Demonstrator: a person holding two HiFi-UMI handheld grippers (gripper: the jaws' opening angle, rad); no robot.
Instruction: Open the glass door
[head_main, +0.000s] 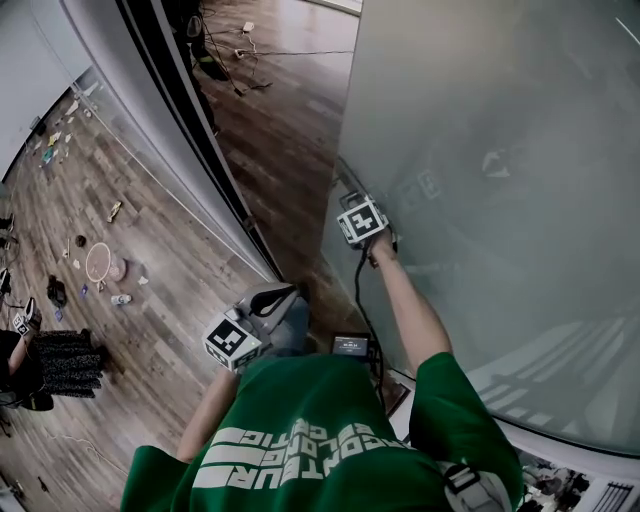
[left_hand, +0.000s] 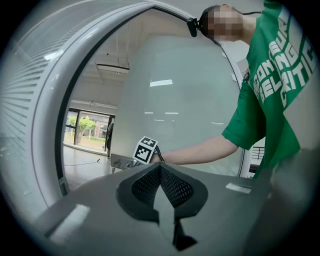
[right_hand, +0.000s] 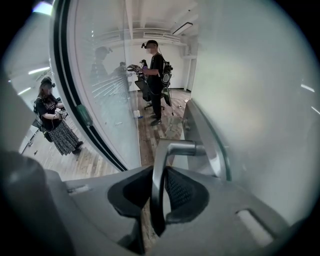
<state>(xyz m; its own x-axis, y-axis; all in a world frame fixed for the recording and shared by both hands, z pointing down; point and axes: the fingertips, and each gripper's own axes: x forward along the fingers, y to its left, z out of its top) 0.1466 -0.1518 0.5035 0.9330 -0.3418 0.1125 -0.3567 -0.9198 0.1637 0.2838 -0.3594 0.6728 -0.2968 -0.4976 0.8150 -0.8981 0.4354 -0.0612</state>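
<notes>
The frosted glass door (head_main: 500, 180) stands ajar at the right, with wood floor showing past its edge. My right gripper (right_hand: 159, 187) is shut on the door's metal lever handle (right_hand: 161, 165), which runs upright between the pads and bends into the lock plate (right_hand: 207, 145) on the door's edge. In the head view its marker cube (head_main: 361, 220) sits against that edge. My left gripper (left_hand: 160, 182) is shut with nothing between its pads. It hangs low beside the person's body (head_main: 285, 298), apart from the door, and looks toward the right gripper's cube (left_hand: 146, 150).
A white frame with a black track (head_main: 195, 120) borders the opening on the left. Behind the glass partition (right_hand: 107, 100) stands a person (right_hand: 50, 120); another person (right_hand: 156, 75) stands farther down the room. Small items (head_main: 100, 262) lie on the wood floor at left.
</notes>
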